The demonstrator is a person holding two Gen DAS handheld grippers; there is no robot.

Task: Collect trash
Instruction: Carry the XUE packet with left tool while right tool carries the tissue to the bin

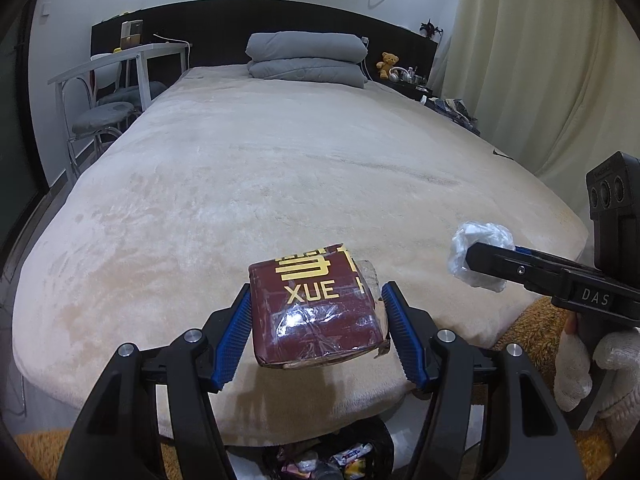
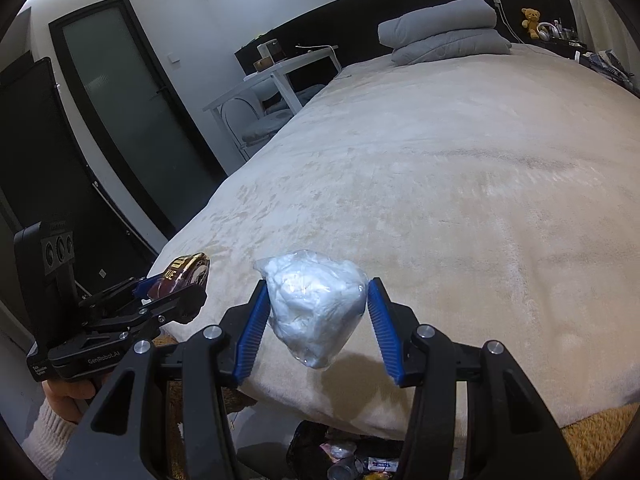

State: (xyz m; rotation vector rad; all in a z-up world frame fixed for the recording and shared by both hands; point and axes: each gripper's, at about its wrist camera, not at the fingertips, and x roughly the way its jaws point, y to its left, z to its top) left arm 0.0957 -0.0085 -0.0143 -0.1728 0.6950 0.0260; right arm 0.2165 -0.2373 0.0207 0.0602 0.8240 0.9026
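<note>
Below both grippers, a black trash bag (image 2: 304, 446) on the floor holds wrappers. Left gripper (image 1: 316, 316) clamps a maroon packet (image 1: 316, 312) above the bed's (image 1: 280, 168) foot; right gripper (image 2: 316, 312) clamps a crumpled clear plastic wad (image 2: 316, 304) beside it.

A: State the finish of the held items.

B: The dark red packet (image 1: 316, 312) is wrapped in glossy clear film that creases and reflects light; its lettering is matt yellow. The white wad (image 2: 316, 308) is soft, fibrous material inside thin, shiny, transparent plastic.

A: And the tooling?

B: The left gripper (image 1: 316, 334) and right gripper (image 2: 316, 320) have matt black plastic bodies, blue ribbed pads and bright metal screw heads.

A: Surroundings?

B: The bed cover (image 1: 280, 184) is plush, napped beige cloth. The folded quilt (image 1: 306, 60) is matt grey fabric. The glove (image 1: 600, 368) is white knit.
</note>
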